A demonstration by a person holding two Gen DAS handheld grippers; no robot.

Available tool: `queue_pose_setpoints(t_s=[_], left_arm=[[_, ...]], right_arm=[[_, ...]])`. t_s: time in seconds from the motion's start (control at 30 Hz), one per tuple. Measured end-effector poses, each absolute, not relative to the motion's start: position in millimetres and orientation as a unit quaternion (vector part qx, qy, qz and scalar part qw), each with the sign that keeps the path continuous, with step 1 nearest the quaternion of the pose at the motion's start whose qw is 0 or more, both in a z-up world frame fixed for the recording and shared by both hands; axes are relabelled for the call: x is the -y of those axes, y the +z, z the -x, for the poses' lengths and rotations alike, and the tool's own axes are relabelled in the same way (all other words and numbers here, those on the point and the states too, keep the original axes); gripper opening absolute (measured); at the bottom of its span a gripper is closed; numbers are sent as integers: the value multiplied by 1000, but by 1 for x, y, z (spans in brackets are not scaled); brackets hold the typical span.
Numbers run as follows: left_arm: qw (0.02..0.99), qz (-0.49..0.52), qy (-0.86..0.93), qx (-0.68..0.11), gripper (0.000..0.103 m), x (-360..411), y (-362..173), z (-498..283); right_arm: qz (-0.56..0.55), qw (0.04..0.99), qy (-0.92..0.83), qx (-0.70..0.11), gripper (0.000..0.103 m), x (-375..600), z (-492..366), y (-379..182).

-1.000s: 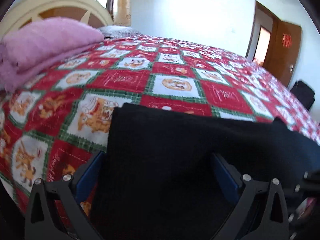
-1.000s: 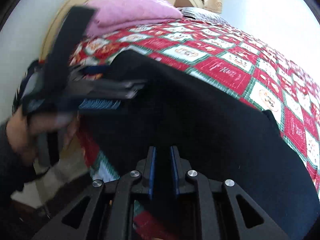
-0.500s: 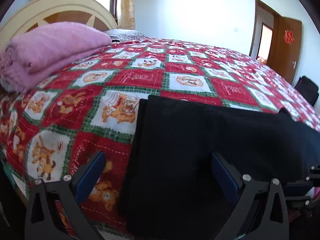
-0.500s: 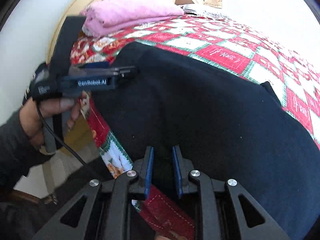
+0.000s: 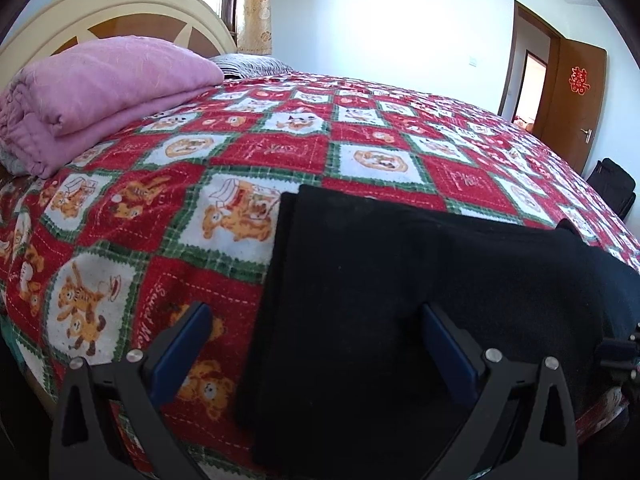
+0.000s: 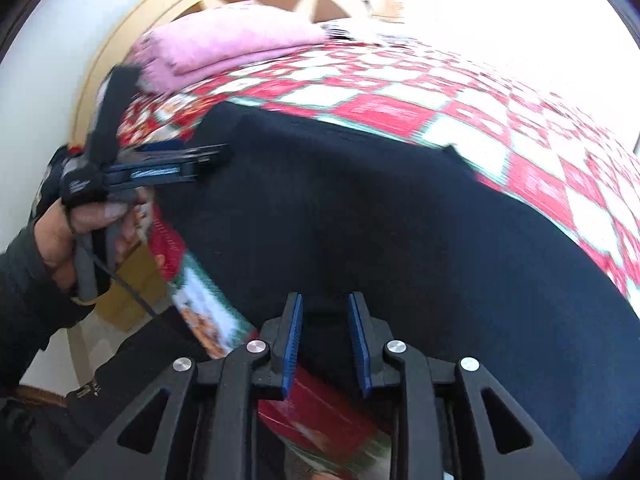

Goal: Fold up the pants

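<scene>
Right wrist: right gripper (image 6: 325, 340) fingers parted wider

The pants (image 5: 420, 280) lie on the bed (image 5: 248, 152) along its near edge (partly hanging over it), with the folded blanket (image 5: 100, 92) behind them to the left against the headboard (image 5: 120, 12) and the door (image 5: 568, 96) at far right.

Pants (image 5: 420, 300): matt black cloth. Bedspread (image 5: 248, 152): printed cloth. Blanket (image 5: 100, 92): pink, soft, fuzzy. Headboard (image 5: 120, 4): glossy wood.
</scene>
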State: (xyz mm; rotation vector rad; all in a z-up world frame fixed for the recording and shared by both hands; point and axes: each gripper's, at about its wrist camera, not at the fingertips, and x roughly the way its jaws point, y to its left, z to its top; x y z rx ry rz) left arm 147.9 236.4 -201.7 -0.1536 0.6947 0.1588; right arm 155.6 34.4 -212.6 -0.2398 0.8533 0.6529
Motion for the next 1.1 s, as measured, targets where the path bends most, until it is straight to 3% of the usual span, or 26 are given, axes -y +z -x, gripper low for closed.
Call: queue_pose_setpoints(t_s=[0.4, 0.67, 0.83, 1.1], left_arm=[[958, 59, 45, -278, 103, -189, -149, -133], [945, 30, -28, -325, 103, -130, -171, -149], [935, -1, -20, -354, 103, -112, -193, -155], [941, -10, -36, -336, 103, -91, -170, -149]], right_arm=[[95, 868, 294, -390, 27, 4, -149, -194], [53, 907, 125, -398, 33, 137, -173, -173], [5, 892, 65, -447, 36, 204, -198, -196], [-36, 901, 64, -428, 37, 236, -193, -169]])
